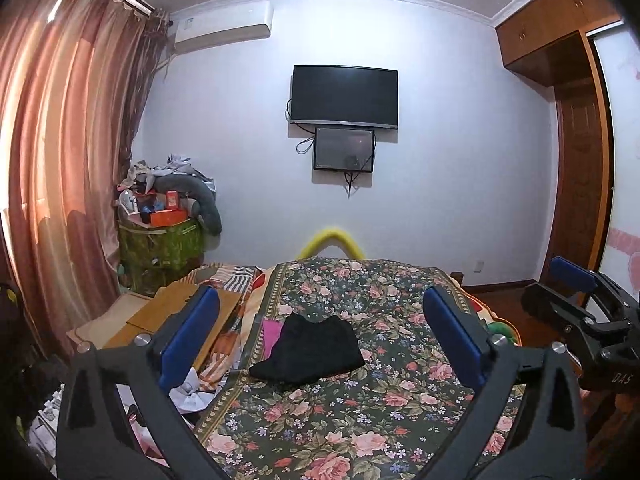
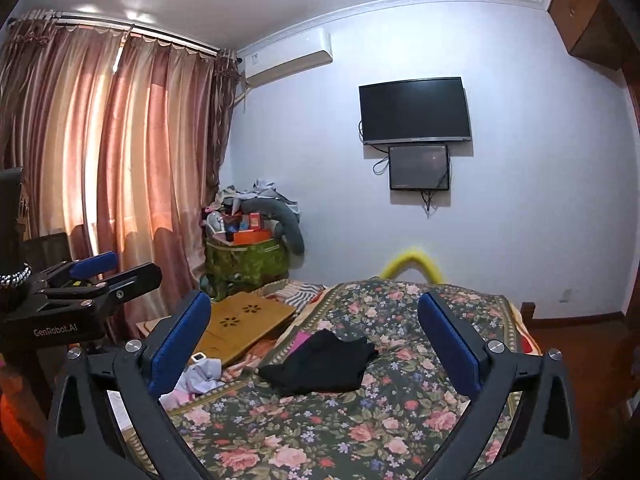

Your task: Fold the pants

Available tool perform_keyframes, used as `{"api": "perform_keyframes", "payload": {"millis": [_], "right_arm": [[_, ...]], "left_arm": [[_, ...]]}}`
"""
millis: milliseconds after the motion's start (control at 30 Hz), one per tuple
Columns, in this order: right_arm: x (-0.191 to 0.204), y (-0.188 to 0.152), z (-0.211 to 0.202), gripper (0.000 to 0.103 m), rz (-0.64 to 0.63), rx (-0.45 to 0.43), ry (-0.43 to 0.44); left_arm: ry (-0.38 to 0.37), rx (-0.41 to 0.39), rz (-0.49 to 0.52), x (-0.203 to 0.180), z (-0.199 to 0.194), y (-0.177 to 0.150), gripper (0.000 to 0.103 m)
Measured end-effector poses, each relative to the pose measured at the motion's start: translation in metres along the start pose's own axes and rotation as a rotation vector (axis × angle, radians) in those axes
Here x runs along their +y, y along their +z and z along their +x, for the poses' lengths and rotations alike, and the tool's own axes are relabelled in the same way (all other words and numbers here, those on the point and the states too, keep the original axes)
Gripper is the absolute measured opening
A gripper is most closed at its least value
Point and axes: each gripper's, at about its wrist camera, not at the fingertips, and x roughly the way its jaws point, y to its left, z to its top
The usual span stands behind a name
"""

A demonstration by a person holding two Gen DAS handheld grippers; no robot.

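Where the floral bedspread [image 1: 360,408] flattens out at the middle of the bed, a pair of black pants [image 1: 310,354] lies folded into a small, roughly rectangular bundle, with nothing touching it. A strip of pink cloth [image 1: 270,332] shows just beside its left edge.

The left gripper [image 1: 320,340] hovers above the bed with its blue-padded fingers [image 1: 188,336] spread wide apart, framing the pants from a distance and holding nothing. The right gripper [image 2: 316,344] is likewise spread wide and empty, its blue pads [image 2: 178,344] well clear of the bundle.

Each camera catches the other tool: the left wrist view shows the right gripper at its right edge, and the right wrist view shows the left gripper [image 2: 116,270] at its left edge, marked "GenRobot.AI".

The right wrist view shows a wooden lap desk [image 2: 244,326] with flower-shaped cutouts left of the bedspread; the left wrist view shows that board only partly, behind a finger. Beyond the bed, both views show a green bin [image 1: 160,248] heaped with clutter, pink curtains [image 1: 68,160], and a dark television [image 1: 344,94] mounted on the far wall.
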Motion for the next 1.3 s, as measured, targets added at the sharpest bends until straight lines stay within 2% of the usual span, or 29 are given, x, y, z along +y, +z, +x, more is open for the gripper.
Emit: {"api": "perform_keyframes", "payload": {"millis": [1300], "right_arm": [[-0.0026, -0.0013, -0.0035, 0.103, 0.010, 0.012, -0.028]], "left_arm": [[-0.035, 0.019, 0.004, 0.0011, 0.0073, -0.0004, 0.103]]}}
